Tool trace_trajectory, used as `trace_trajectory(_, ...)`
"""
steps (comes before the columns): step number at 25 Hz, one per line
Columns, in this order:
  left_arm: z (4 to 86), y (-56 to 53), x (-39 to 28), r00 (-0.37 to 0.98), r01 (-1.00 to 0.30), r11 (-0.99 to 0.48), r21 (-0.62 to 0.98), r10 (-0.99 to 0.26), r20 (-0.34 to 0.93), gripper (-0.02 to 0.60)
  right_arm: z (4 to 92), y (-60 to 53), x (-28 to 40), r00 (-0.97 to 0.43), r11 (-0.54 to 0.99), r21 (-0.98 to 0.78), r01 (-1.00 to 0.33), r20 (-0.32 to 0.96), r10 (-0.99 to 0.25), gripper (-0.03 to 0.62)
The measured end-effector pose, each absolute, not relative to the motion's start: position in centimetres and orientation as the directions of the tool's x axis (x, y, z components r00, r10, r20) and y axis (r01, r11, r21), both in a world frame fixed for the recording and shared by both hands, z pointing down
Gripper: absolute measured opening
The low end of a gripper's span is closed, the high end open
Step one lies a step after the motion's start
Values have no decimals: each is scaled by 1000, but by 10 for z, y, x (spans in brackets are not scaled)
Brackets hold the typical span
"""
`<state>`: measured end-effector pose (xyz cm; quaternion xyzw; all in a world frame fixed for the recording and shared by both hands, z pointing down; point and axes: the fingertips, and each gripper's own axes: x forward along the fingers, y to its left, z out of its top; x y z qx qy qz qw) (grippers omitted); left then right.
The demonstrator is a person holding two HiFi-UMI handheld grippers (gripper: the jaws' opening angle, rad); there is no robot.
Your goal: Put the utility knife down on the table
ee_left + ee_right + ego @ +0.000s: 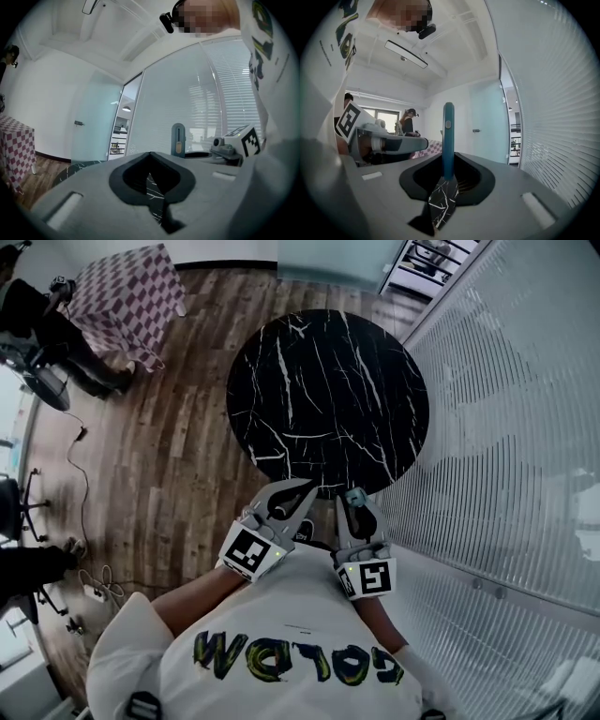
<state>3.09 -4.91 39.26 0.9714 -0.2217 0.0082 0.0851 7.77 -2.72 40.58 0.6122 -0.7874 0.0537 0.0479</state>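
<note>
In the head view both grippers sit over the near edge of the round black table (328, 390), with the utility knife (356, 495) in the right gripper (354, 509) and the left gripper (298, 489) just beside it. The left gripper view shows its jaws together on nothing. In the right gripper view the jaws pinch the knife's lower end — its long axis upright, marble directly below — so we judge the right hand is placed to lower it.

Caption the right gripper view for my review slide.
Right gripper holds a teal utility knife upright above the black marble table.
</note>
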Motion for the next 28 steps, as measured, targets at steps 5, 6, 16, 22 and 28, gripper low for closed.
trace_trajectory(5,417,-60,38,899,-437,-886,158,-422,118,0,438,-34,85,-253,253,-29,-967,202,-946,71)
trace_trajectory(6,423,-62,40,898,-438,-884,165,-421,128,0,443,-36,88,-250,252,-23,-968,213,-944,71)
trace_trajectory(16,478,-82,58,893,-440,-868,230,-395,217,0,496,-60,100,-276,301,28,-953,326,-904,71)
trace_trajectory(22,507,-96,66,886,-444,-860,250,-380,268,0,528,-75,109,-273,305,24,-952,388,-880,71)
trace_trajectory(28,544,-114,70,865,-463,-853,240,-375,335,0,565,-86,115,-268,323,33,-946,481,-835,71)
